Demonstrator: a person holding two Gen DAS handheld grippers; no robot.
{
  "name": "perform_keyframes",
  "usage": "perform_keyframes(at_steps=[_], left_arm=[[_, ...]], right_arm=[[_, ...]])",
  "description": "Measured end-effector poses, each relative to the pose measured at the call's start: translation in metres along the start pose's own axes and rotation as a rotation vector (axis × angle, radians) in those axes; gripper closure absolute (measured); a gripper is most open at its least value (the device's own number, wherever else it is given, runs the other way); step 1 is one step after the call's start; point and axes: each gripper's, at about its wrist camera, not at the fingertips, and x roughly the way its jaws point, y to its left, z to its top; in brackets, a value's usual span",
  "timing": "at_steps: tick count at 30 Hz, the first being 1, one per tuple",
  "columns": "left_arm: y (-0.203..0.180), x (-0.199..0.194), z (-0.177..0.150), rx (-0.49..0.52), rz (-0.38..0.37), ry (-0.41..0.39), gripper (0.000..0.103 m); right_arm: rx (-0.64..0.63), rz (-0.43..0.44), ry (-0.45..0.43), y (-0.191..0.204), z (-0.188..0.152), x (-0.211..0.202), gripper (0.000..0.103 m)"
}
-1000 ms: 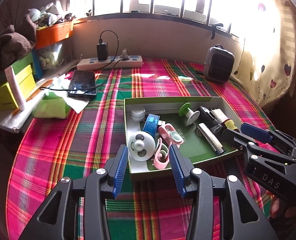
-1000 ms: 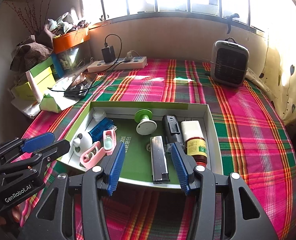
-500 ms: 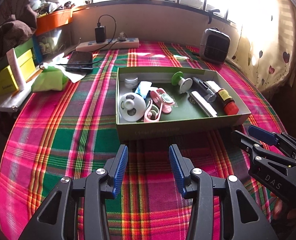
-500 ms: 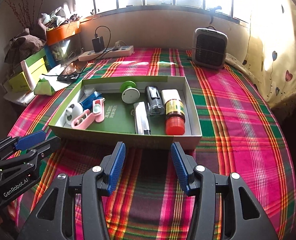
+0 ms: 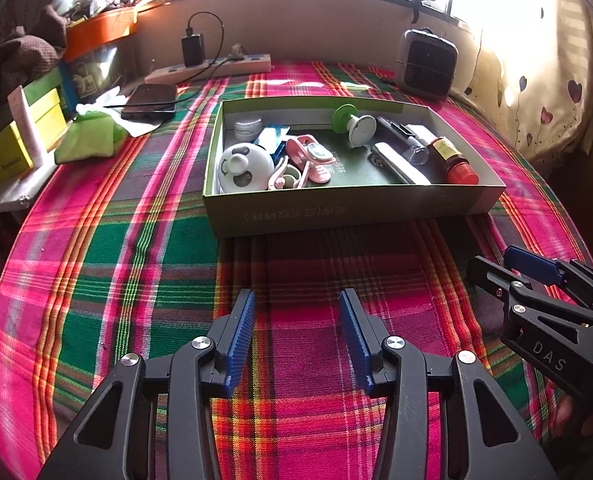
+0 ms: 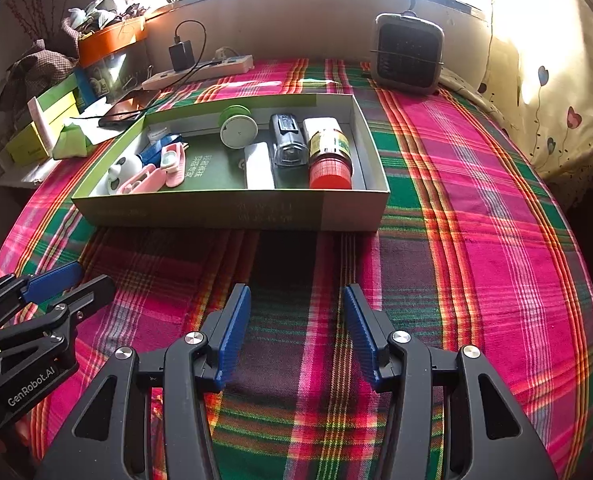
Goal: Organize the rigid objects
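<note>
A green cardboard box (image 5: 336,212) sits mid-table on the plaid cloth; it also shows in the right wrist view (image 6: 232,212). It holds a white panda-face gadget (image 5: 244,168), pink clips (image 5: 310,158), a blue item (image 5: 272,136), a green and white spool (image 5: 354,122), a black device (image 6: 288,140), a white bar (image 6: 258,170) and a red-capped bottle (image 6: 330,152). My left gripper (image 5: 296,332) is open and empty, well short of the box. My right gripper (image 6: 296,328) is open and empty too, at the box's near right; it shows sideways in the left wrist view (image 5: 512,268).
A small grey heater (image 6: 408,54) stands at the back right. A power strip (image 5: 216,68) with a charger, a phone (image 5: 150,98), green tissue pack (image 5: 88,138) and yellow-green boxes (image 5: 16,140) crowd the back left. The table edge curves off at the right.
Both grippers have pulled back from over the box toward the near edge of the table. Both stay open and empty. The box's contents have not moved.
</note>
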Motion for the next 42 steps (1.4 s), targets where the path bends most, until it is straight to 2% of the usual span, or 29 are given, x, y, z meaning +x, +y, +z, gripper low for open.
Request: perform_keyframes(at_steps=[8, 13, 42], left_arm=[[-0.0086, 0.0029, -0.0010, 0.005, 0.039, -0.017, 0.053], [-0.0097, 0.0037, -0.0009, 0.009, 0.044, -0.015, 0.050], [-0.0105, 0.0046, 0.0004, 0.011, 0.052, -0.014, 0.047]], right_arm=[[-0.005, -0.023, -0.002, -0.0048, -0.0007, 0.0006, 0.053], [0.008, -0.033, 0.005, -0.0095, 0.0015, 0.0029, 0.041], [0.008, -0.034, 0.007, -0.0104, 0.0022, 0.0039, 0.038]])
